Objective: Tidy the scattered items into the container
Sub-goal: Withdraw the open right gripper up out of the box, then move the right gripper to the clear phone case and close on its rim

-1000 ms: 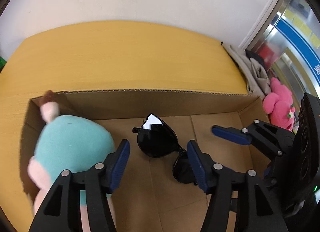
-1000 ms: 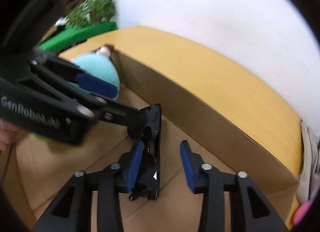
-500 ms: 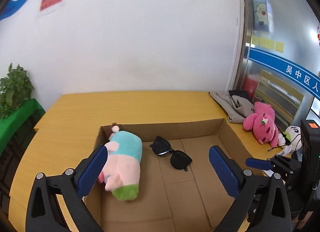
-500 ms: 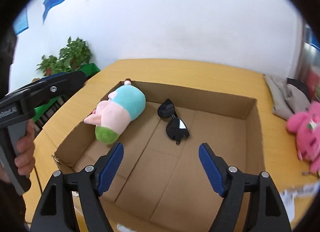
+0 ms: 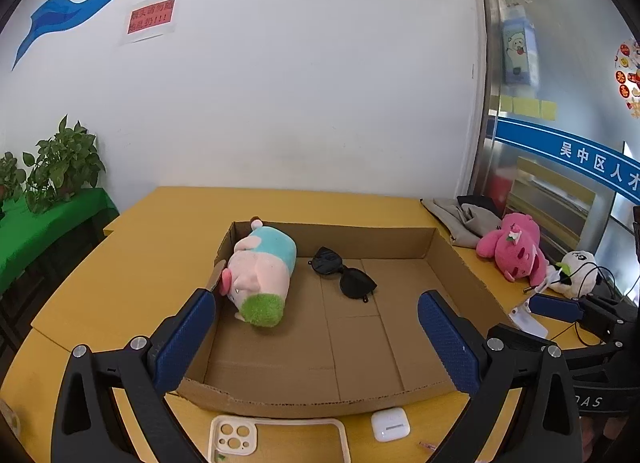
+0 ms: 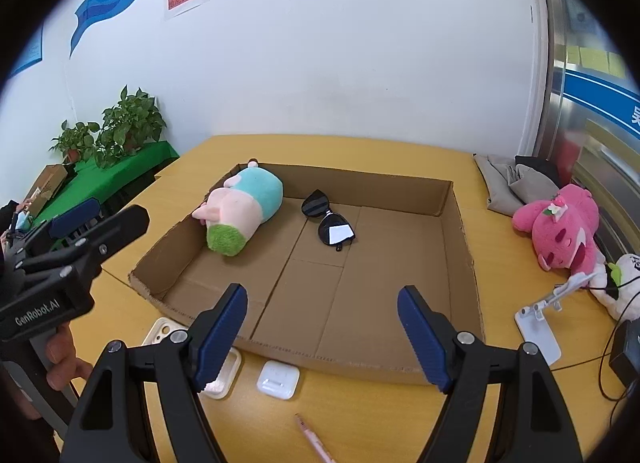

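A shallow cardboard box (image 5: 360,237) (image 6: 380,187) lies on the yellow table. Inside it a pink and teal plush pig (image 5: 260,271) (image 6: 244,207) rests against the left wall. Black sunglasses (image 5: 344,275) (image 6: 328,219) lie on the box floor beside the pig. In front of the box, on the table, are a cream phone case (image 5: 276,441) (image 6: 164,331), a white earbuds case (image 5: 390,425) (image 6: 278,379) and a pink pen (image 6: 312,437). My left gripper (image 5: 316,299) hangs wide open and empty above the box's near edge. My right gripper (image 6: 322,290) is open and empty too, to the right of the left one.
Right of the box sit a pink plush bear (image 5: 514,247) (image 6: 560,227), a white plush with cables (image 5: 576,273), a white phone stand (image 6: 538,323) and folded grey cloth (image 6: 508,179). Potted plants (image 5: 60,163) stand on a green table at the left.
Both grippers have pulled back and up out of the box and opened wider. The plush pig and the sunglasses stay lying inside the box.
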`<state>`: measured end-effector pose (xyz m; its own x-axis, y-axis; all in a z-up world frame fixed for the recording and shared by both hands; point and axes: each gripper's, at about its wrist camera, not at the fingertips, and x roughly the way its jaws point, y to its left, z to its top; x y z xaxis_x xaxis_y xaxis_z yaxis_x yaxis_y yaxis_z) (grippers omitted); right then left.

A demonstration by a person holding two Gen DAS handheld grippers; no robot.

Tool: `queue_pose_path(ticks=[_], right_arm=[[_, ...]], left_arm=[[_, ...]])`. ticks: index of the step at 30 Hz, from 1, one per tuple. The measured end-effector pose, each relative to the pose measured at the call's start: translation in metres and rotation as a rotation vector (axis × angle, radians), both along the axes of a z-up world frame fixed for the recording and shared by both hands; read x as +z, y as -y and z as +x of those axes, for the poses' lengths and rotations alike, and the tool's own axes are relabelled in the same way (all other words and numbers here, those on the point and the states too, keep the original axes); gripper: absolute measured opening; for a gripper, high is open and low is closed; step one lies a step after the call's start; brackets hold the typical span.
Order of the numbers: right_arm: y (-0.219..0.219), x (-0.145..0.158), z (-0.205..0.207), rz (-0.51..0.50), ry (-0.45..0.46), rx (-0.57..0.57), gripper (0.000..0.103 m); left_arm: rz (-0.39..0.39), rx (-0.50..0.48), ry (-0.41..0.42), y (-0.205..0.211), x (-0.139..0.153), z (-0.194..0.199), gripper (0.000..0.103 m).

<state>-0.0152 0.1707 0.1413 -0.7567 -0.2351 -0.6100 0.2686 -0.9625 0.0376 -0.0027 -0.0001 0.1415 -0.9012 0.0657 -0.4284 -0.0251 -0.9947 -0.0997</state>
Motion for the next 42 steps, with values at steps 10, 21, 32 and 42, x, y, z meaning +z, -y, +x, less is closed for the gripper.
queue_pose_path(ticks=[10, 21, 32, 42], right_arm=[[-0.011, -0.032, 0.029, -0.076, -0.043, 0.014, 0.078], [-0.014, -0.077, 0.041, -0.101, -0.086, -0.01, 0.078], [-0.002, -0.098, 0.042, -0.06, -0.055, -0.015, 0.078], [0.009, -0.133, 0.046, -0.022, 0.008, -0.017, 0.078]], left_arm=[[-0.023, -0.045, 0.047, -0.011, -0.043, 0.021, 0.103], [-0.023, -0.065, 0.113, -0.012, -0.095, 0.018, 0.103], [-0.044, -0.09, 0.147, -0.017, -0.126, 0.004, 0.103], [-0.018, -0.102, 0.154, -0.015, -0.137, 0.005, 0.103]])
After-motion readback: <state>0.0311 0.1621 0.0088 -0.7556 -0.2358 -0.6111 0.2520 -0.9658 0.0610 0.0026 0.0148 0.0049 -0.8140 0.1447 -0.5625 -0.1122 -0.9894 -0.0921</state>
